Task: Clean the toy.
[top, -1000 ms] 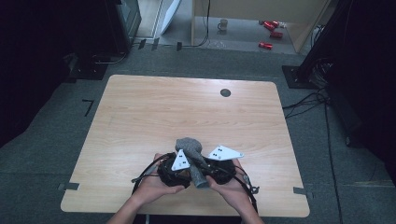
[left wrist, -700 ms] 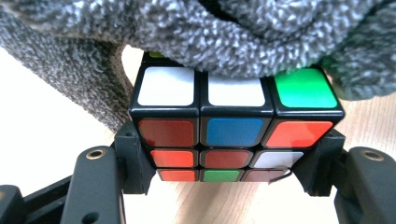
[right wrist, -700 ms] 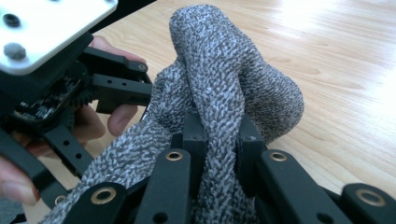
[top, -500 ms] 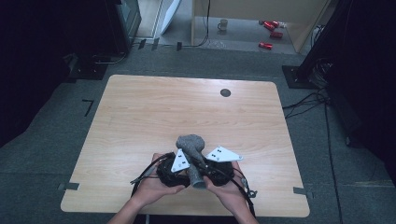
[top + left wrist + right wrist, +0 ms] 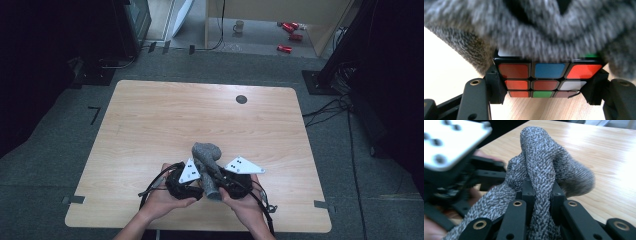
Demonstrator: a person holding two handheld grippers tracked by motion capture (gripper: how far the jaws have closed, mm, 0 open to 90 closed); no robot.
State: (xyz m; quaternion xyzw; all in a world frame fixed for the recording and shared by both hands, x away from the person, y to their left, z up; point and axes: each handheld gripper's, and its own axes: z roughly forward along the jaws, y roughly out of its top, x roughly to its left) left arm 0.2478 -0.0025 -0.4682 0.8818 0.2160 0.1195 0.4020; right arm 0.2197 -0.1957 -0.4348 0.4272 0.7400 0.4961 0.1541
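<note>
Near the table's front edge two hands hold the grippers close together. A grey knitted, sock-like piece of fabric (image 5: 207,152) rises between them. My left gripper (image 5: 194,184) is shut on a colour cube (image 5: 549,71), with one jaw on each side of it. The cube's near face shows orange, blue, white and green tiles. The grey fabric (image 5: 536,30) drapes over the cube's top and hides its upper part. My right gripper (image 5: 541,190) is shut on a bunched fold of the grey fabric (image 5: 541,157), which stands up above the jaws. In the high view, the right gripper (image 5: 226,181) sits just right of the fabric.
The light wooden table (image 5: 200,115) has a small black round grommet (image 5: 241,99) near its far edge. On the floor beyond it are a mug (image 5: 239,25) and red cans (image 5: 290,30). Cables (image 5: 330,107) run at the right, and dark equipment stands around.
</note>
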